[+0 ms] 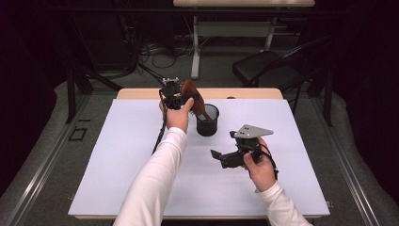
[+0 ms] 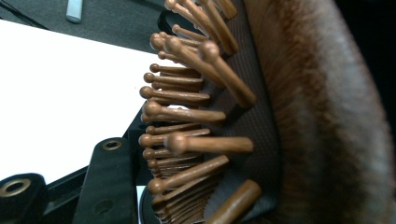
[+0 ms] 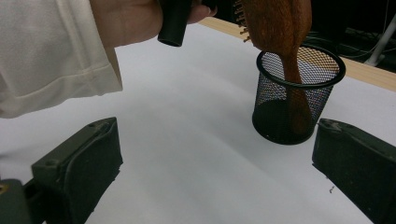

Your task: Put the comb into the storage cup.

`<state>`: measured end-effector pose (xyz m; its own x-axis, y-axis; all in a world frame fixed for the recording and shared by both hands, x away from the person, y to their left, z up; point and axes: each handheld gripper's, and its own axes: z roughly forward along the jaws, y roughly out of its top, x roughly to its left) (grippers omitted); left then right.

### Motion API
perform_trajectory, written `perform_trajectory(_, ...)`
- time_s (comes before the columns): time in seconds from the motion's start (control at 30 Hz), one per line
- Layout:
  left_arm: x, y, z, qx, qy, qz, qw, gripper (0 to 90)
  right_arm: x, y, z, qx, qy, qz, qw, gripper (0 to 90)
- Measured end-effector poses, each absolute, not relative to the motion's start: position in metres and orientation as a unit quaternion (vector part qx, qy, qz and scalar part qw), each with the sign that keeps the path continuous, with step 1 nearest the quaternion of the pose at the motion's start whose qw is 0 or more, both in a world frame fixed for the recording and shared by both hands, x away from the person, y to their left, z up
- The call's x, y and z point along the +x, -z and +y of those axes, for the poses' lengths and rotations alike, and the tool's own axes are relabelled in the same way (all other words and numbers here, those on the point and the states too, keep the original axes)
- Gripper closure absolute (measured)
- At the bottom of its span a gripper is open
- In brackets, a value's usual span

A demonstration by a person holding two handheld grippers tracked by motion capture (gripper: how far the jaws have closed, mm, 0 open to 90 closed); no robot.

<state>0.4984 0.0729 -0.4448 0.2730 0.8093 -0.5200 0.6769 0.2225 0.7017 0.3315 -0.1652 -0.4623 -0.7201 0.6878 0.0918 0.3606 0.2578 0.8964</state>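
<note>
At the far middle of the desk [image 1: 141, 155], my left gripper [image 1: 175, 100] is clamped on the head of a wooden paddle hairbrush [image 1: 192, 94], its jaws as close together as the head allows; in the left gripper view the rows of ball-tipped wooden pins [image 2: 187, 112] sit right against the jaws. From that gripper the brush runs toward about four o'clock and downward in the high view, its long axis steeply tilted, close to upright, with the head at the top and the handle pointing down. The handle [image 3: 294, 93] is already inside the black mesh pen cup [image 1: 207, 120], and seems to reach near its floor, leaning against the wall. The cup stands upright just beside the left hand, at roughly four o'clock from it.

My right gripper [image 1: 217, 155] hangs well apart from the cup, at about five o'clock from it, jaws spread and holding nothing, aimed toward the cup. The left hand is clearly the nearer one. I judge the coming move is simply to let go so the brush settles head-up in the cup.
</note>
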Motion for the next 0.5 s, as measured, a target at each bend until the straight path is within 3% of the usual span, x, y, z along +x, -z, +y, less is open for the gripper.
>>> perform_trajectory(0.5, 0.4993, 0.4519, 0.0786, 0.617, -0.060, 0.592, 0.515, 47.3, 0.3319, 0.4633, -0.1641, 0.337, -0.505, 0.778, 0.161, 1.1)
